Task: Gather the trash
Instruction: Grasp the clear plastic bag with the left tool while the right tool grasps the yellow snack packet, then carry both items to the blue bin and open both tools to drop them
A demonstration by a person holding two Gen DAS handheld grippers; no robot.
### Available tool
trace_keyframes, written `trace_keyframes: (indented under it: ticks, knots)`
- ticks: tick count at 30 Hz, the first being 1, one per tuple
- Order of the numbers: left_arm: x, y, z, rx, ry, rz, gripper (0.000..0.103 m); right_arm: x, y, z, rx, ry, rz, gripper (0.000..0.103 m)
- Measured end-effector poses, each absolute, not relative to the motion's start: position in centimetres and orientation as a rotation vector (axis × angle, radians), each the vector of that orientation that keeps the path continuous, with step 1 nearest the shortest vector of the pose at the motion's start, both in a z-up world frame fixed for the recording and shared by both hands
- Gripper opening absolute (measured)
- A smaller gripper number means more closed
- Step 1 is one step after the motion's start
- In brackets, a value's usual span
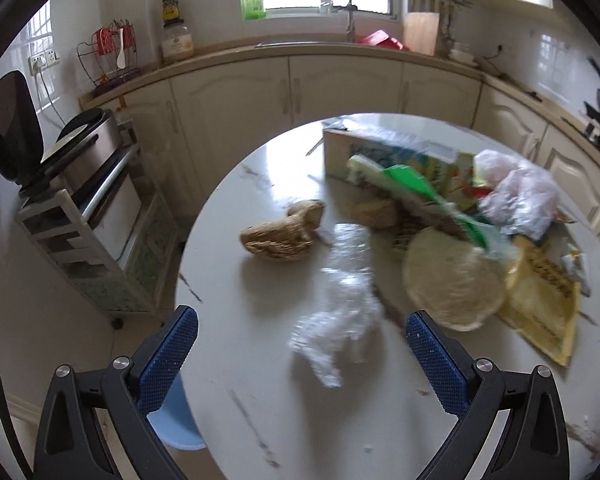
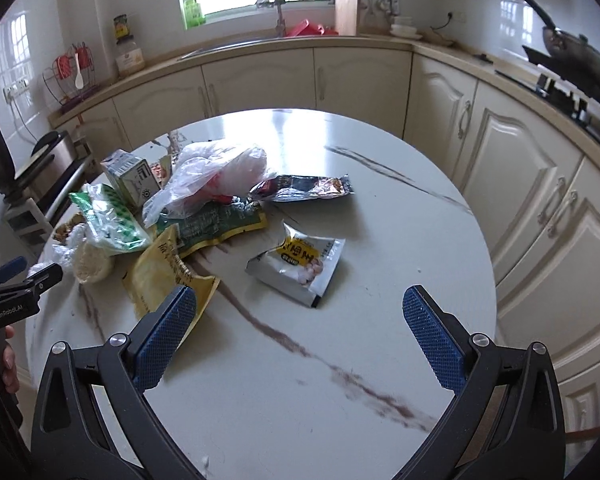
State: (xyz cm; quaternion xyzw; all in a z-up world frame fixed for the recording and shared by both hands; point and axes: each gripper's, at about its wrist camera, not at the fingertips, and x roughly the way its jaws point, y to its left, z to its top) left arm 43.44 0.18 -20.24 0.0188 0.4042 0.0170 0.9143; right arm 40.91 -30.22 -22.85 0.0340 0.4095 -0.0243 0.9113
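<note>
the left gripper hovers level over the near edge of the round table, jaws wide and empty, a crumpled clear plastic wrap lying on the table between them. the right gripper is wide and empty too, a silver snack packet just beyond. farther left sits the trash pile.

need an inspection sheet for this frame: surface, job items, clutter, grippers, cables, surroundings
Surface: round white marble-look table, dark veins.
Job's things: clear crumpled plastic; silver snack packet; yellow bag; dark wrapper; plastic bag; carton.
Clutter: brown husk-like pieces; round pale disc.
Grippers: left gripper open, around nothing; right gripper open, empty.
Cables: wall plug lead.
Surroundings: cabinets, sink tap, wok.
</note>
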Motion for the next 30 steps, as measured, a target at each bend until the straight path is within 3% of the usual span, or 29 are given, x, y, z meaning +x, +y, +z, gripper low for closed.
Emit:
trace_keyframes:
  ticks: [8,14,16,19,23,30]
  knots:
    - [48.3,-0.2,-23.1,0.056,0.877,0.033,0.097,42.9,-30.1,-23.9,0.049,0.877,-0.068,0.103]
    - [49.9,-0.9,-23.7,0.045,0.869,-0.065,0.054,43.9,-31.3,-24.5,0.026,0.904,-0.059,0.103]
    - [50.3,-0.6,-24.0,0.016,0.862,-0.109,0.023,44.6,-31.8,-24.6,0.022,0.916,-0.038,0.103]
    - [50.5,-0.3,-24.5,0.005,0.858,-0.141,0.021,45.8,-31.9,-25.2,-0.003,0.953,-0.010,0.100]
    - [49.6,-0.6,-24.6,0.017,0.831,-0.169,0.021,47.3,-31.6,-26.1,-0.022,1.001,0.002,0.089]
    - [47.8,-1.3,-24.7,0.025,0.809,-0.199,0.021,48.4,-30.1,-26.8,-0.007,1.035,-0.006,0.081]
